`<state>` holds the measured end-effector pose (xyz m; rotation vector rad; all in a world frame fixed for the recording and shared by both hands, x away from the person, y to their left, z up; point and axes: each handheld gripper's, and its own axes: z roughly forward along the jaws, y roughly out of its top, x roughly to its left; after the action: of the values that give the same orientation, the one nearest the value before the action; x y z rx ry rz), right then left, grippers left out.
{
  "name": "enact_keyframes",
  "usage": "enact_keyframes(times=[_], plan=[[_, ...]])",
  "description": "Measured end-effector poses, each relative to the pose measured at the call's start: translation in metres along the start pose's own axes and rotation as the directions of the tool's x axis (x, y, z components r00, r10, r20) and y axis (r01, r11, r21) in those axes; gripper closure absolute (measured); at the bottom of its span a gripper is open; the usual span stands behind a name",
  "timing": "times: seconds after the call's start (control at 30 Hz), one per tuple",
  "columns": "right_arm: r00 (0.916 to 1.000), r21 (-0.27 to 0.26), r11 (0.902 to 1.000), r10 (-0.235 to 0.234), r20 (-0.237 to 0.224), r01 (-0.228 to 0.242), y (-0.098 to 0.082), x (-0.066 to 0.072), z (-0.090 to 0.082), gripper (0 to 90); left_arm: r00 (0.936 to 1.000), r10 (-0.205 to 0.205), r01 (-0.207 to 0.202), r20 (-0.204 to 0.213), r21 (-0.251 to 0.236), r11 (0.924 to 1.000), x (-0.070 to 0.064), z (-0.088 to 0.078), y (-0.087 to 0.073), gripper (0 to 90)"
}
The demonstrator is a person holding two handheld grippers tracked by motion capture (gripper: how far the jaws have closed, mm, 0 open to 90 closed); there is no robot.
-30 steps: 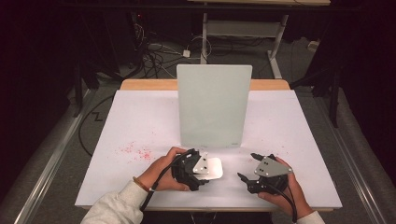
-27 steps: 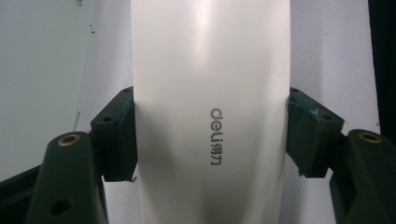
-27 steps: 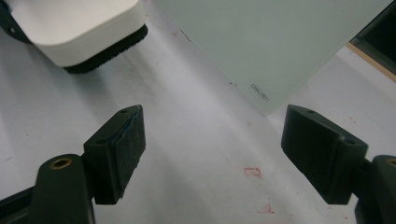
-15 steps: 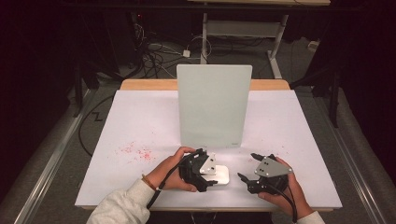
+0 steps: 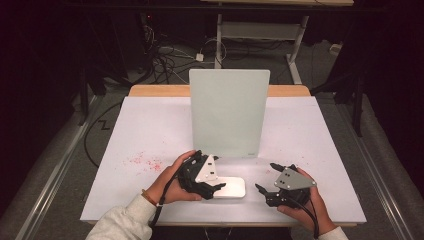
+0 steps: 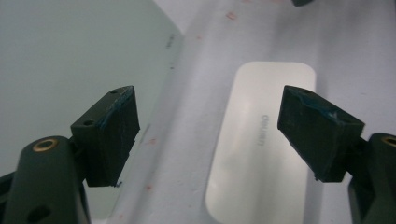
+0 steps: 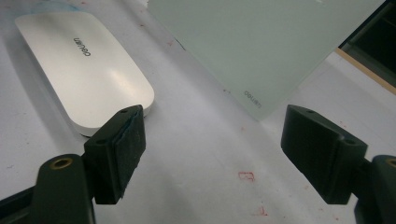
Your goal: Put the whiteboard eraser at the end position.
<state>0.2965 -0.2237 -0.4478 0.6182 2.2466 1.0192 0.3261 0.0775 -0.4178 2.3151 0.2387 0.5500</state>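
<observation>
A flat white rounded pad (image 5: 232,187) lies near the table's front edge. Behind it a pale green board (image 5: 229,112) stands upright. My left gripper (image 5: 218,174) hovers at the pad's left end and points right, its jaws wide open. In the left gripper view the pad (image 6: 261,140) runs away under the open left gripper (image 6: 212,105), and the board (image 6: 70,56) is at the left. My right gripper (image 5: 266,177) stands open just right of the pad and points left. In the right gripper view the pad (image 7: 88,70) lies beyond the left jaw of that gripper (image 7: 215,122), with the board (image 7: 261,42) behind.
The white table top (image 5: 320,140) has red specks (image 5: 145,161) at the front left and a wooden strip (image 5: 155,90) along its far edge. Cables (image 5: 165,55) and a desk frame (image 5: 260,30) are on the dark floor beyond.
My left gripper has shifted right and toward the front edge, over the pad's left end. The right gripper has stayed still.
</observation>
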Motion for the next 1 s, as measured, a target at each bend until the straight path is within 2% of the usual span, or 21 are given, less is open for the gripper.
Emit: enact_keyframes(times=[0.07,0.13,0.27,0.33,0.4,0.43,0.47,0.53,0.6,0.63,0.67,0.77,0.8,0.87,0.97,1.0], plan=[[1.0,-0.003,1.0,0.0,0.001,0.0,0.0,0.0,0.0,22.4,0.9987,-0.031,0.03,-0.041,-0.026,0.9992,0.004,-0.007,-0.005,20.4],[1.0,-0.008,1.0,0.003,0.006,-0.003,0.001,-0.001,-0.001,22.4,0.9945,-0.054,0.049,-0.09,-0.053,0.9974,0.006,-0.014,-0.01,20.4],[0.9998,-0.018,0.9998,0.01,0.02,-0.01,0.001,-0.003,-0.003,22.4,0.982,-0.086,0.074,-0.168,-0.074,0.9945,0.008,-0.025,-0.022,19.5],[0.9995,-0.02,0.9996,0.018,0.028,-0.018,0.001,-0.003,-0.004,22.4,0.9729,-0.101,0.086,-0.208,-0.077,0.9933,0.01,-0.031,-0.031,19.0],[0.9991,-0.024,0.9995,0.024,0.035,-0.023,0.0,-0.005,-0.004,22.4,0.9572,-0.111,0.092,-0.268,-0.083,0.9923,0.01,-0.038,-0.042,18.8],[0.999,-0.026,0.9993,0.027,0.036,-0.026,0.0,-0.005,-0.004,22.4,0.9521,-0.12,0.1,-0.281,-0.083,0.9915,0.011,-0.041,-0.048,18.8],[0.9987,-0.027,0.9992,0.031,0.039,-0.03,0.0,-0.006,-0.004,22.4,0.9502,-0.131,0.113,-0.283,-0.079,0.9904,0.012,-0.044,-0.054,18.8],[0.9985,-0.03,0.9989,0.037,0.041,-0.036,-0.001,-0.007,-0.005,22.4,0.9371,-0.148,0.134,-0.316,-0.065,0.9889,0.013,-0.05,-0.067,18.8],[0.9982,-0.031,0.9987,0.043,0.043,-0.041,-0.002,-0.008,-0.005,22.4,0.9314,-0.171,0.163,-0.321,-0.053,0.9852,0.013,-0.056,-0.081,18.8],[0.998,-0.032,0.9986,0.044,0.045,-0.043,-0.002,-0.009,-0.005,22.4,0.9242,-0.181,0.175,-0.337,-0.047,0.9834,0.012,-0.058,-0.087,18.8],[0.998,-0.034,0.9985,0.045,0.044,-0.044,-0.002,-0.009,-0.006,22.4,0.9198,-0.19,0.187,-0.343,-0.042,0.9814,0.011,-0.061,-0.093,18.8],[0.998,-0.033,0.9986,0.043,0.046,-0.041,-0.001,-0.008,-0.006,22.4,0.91,-0.21,0.215,-0.358,-0.025,0.9763,0.007,-0.068,-0.109,18.7],[0.9981,-0.033,0.9987,0.041,0.045,-0.04,-0.001,-0.007,-0.006,22.4,0.9085,-0.217,0.225,-0.357,-0.02,0.9743,0.005,-0.07,-0.114,18.7],[0.9982,-0.027,0.999,0.038,0.046,-0.036,0.0,-0.006,-0.006,22.4,0.9001,-0.237,0.244,-0.366,-0.027,0.9693,0.002,-0.075,-0.121,18.7],[0.9982,-0.033,0.999,0.03,0.051,-0.029,0.003,-0.004,-0.007,22.4,0.8916,-0.269,0.268,-0.364,-0.056,0.9619,0.001,-0.081,-0.123,18.7],[0.9983,-0.034,0.9991,0.026,0.052,-0.025,0.004,-0.003,-0.008,22.4,0.8913,-0.272,0.269,-0.363,-0.061,0.9612,0.001,-0.082,-0.123,18.7]])
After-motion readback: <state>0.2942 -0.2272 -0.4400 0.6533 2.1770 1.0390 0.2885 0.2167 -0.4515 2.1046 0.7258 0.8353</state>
